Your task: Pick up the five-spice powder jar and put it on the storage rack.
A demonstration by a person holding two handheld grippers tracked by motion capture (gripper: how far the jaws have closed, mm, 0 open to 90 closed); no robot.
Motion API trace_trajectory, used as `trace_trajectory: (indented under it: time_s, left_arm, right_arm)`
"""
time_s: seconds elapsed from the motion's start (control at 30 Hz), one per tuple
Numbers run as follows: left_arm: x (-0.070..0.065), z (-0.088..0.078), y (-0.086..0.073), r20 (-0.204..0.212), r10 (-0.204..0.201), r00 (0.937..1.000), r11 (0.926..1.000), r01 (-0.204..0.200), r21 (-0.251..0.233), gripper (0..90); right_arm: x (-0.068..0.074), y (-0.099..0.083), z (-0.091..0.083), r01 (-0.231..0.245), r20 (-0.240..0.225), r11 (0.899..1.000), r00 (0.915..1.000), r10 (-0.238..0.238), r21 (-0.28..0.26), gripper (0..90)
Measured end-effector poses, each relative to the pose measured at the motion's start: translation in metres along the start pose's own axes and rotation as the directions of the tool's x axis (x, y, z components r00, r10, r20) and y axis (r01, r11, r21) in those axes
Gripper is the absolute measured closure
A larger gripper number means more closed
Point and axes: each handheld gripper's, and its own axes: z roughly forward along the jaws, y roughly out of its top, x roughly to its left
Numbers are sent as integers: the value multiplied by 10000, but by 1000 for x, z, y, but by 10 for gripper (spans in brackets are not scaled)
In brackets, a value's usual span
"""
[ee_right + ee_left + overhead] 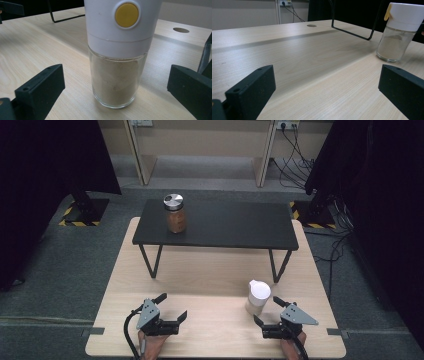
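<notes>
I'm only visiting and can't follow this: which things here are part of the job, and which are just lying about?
In the job:
- white-capped shaker, between the open jaws of the right tool
- left tool, open, holding nothing

Just about:
- jar on the black shelf
- cables on the floor

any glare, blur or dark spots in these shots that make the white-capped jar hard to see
High view: the white-capped jar is small and its cap bright, the corners very dark. Left gripper view: the jar is sharp at the right edge, its top cropped, casting a soft shadow on the table. Right gripper view: the jar is close and slightly soft, no strong glare.
</notes>
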Motion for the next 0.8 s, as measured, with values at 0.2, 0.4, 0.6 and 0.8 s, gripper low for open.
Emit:
trace_trajectory:
  time_s: [0.2, 0.4, 0.6, 0.8]
  left_arm:
    - [0, 0, 0, -10, 6, 10000, 10000, -6, -15, 4]
    - [0, 0, 0, 10, -12, 10000, 10000, 12, -21, 5]
    - [0, 0, 0, 0, 23, 10000, 10000, -23, -27, 5]
    - [0, 0, 0, 13, 20, 10000, 10000, -20, -35, 5]
  right_arm:
    - [0, 0, 0, -31, 6, 10000, 10000, 31, -22, 13]
    - [0, 0, 0, -15, 20, 10000, 10000, 15, -4, 12]
    - [0, 0, 0, -28, 18, 10000, 10000, 28, -12, 12]
    - [0, 0, 0, -34, 25, 10000, 10000, 34, -12, 12]
